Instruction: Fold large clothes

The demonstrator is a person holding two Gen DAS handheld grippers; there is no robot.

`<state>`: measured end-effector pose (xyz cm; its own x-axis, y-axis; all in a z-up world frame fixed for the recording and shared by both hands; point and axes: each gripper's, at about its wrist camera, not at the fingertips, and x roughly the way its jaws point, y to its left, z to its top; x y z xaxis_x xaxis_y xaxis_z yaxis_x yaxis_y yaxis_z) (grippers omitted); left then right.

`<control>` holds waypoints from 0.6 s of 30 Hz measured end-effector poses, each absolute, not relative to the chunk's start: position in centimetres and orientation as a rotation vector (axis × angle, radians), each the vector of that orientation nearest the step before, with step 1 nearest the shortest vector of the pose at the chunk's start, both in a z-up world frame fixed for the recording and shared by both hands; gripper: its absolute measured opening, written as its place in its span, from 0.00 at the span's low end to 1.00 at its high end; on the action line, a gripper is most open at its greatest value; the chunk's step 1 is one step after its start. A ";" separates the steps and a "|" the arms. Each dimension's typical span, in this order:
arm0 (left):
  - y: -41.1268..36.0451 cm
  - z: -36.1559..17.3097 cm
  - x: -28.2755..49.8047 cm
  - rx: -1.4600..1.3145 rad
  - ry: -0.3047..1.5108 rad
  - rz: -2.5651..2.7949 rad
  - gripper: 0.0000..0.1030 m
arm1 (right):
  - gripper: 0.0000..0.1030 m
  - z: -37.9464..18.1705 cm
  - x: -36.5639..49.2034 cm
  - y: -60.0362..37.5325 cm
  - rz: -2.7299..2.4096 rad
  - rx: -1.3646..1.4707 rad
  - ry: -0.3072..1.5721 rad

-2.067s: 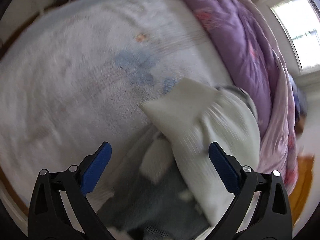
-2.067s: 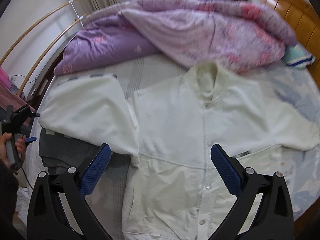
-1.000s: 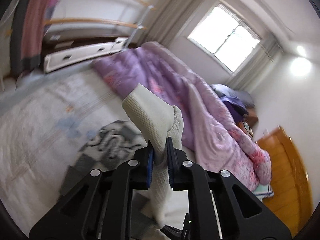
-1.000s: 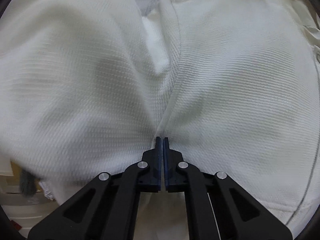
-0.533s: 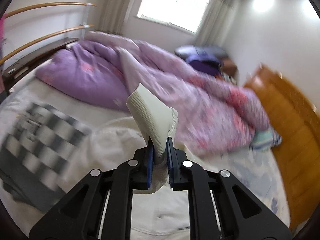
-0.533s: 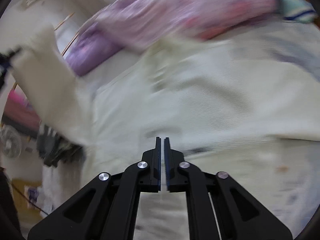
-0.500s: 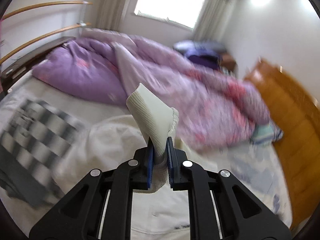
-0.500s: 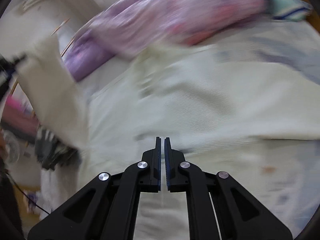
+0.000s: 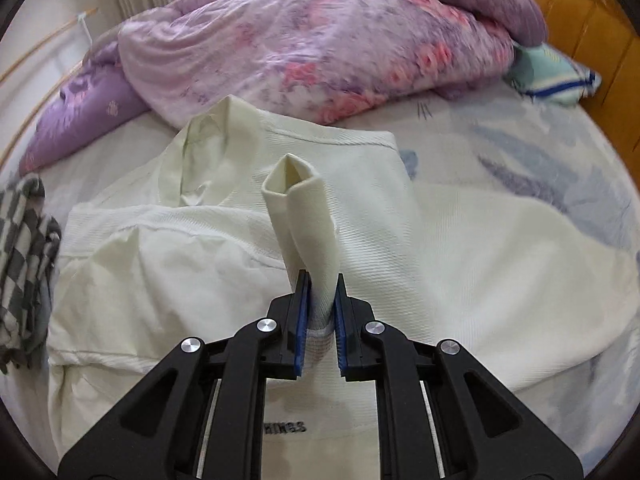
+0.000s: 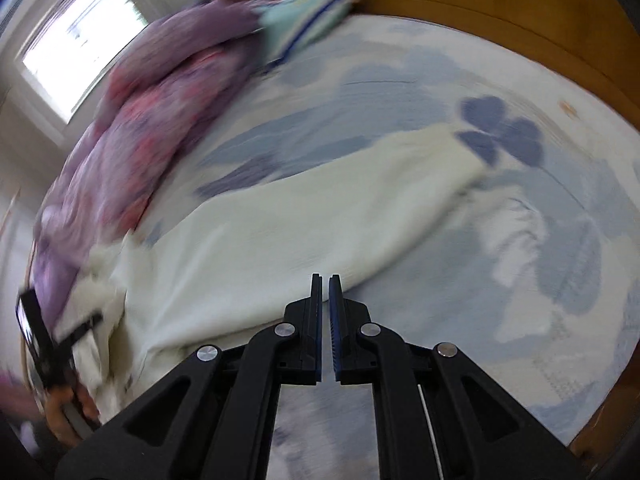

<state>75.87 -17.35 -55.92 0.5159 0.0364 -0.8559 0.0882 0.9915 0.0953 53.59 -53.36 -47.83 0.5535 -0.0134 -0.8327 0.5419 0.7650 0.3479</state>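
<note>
Left wrist view, nearest item: my left gripper, jaws pinched on the ribbed cuff of a cream jacket, the cuff standing up like an open tube above the pads. Behind it the jacket lies spread on the bed sheet, collar toward the far side, one sleeve drawn over the chest; small lettering near the bottom edge is unreadable. Checked grey cloth sits at the left edge, cut off by the frame. Farthest: a purple quilt, a striped pillow, and a wooden headboard. Right wrist view: my right gripper, jaws pressed together with only a thin slit and nothing between them, hovers over the other sleeve, which lies stretched across the sheet. I judge the jacket soft, fairly thick and limp: it should drape rather than hold a crease, so cuffs, seams and hem are the sound places to grip. This view is motion-blurred; the sleeve's cuff end is hard to make out, and the dark object at the lower left I cannot identify for certain.
</note>
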 end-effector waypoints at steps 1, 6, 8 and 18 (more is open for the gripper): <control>-17.8 -56.1 75.9 0.156 1.034 -0.040 0.12 | 0.11 -48.3 53.3 -54.4 -0.380 0.662 0.932; -20.0 -55.7 75.1 0.138 1.023 -0.150 0.74 | 0.25 -52.2 51.8 -60.6 -0.459 0.925 0.891; -20.4 -55.6 75.0 0.098 1.052 -0.206 0.74 | 0.36 -53.7 51.9 -62.0 -0.477 1.020 0.867; -10.7 -53.9 74.1 -0.134 1.121 -0.036 0.79 | 0.54 -58.1 56.1 -64.2 -0.495 1.086 0.844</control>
